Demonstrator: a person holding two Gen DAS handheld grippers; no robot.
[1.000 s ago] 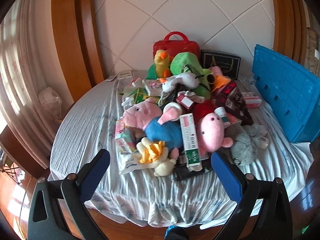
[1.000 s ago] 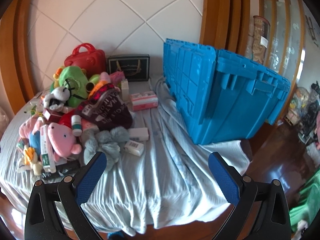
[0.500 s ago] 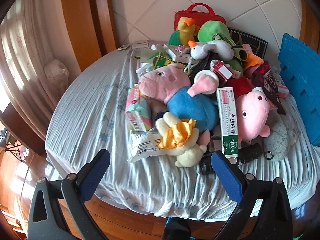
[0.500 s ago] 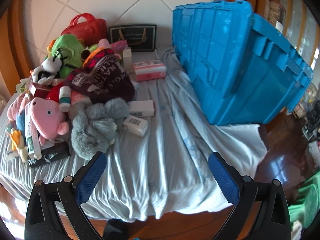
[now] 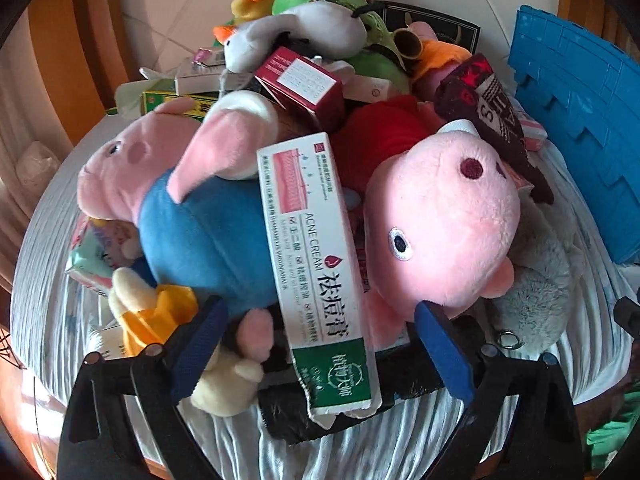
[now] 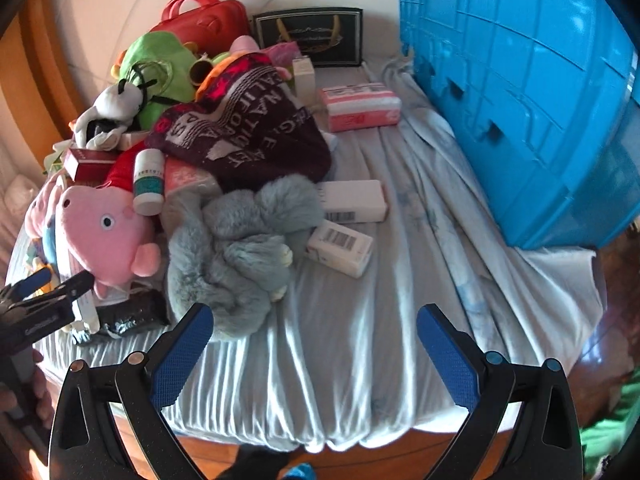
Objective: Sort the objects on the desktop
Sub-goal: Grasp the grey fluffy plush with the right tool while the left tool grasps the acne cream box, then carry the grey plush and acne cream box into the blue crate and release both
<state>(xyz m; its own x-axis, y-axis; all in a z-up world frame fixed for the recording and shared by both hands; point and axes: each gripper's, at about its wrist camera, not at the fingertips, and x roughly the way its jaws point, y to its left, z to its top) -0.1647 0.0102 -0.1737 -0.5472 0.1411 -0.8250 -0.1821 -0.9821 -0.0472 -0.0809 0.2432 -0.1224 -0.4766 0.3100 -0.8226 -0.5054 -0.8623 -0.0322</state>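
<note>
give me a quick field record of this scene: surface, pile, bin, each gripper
surface: table under a wrinkled pale cloth
pile: plush toys and boxes; acne cream box on top, between two pink pig plushes
bin: blue crate, right of pile
left gripper: jaws just been closing, straddling the acne cream box, pads not pressing
right gripper: open over bare cloth

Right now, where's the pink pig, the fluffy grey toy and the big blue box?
pink pig plush [image 5: 444,216], left wrist view, on its snout.
grey furry toy [image 6: 244,248], right wrist view, on its body.
blue crate [image 6: 532,92], right wrist view, on its side wall.
</note>
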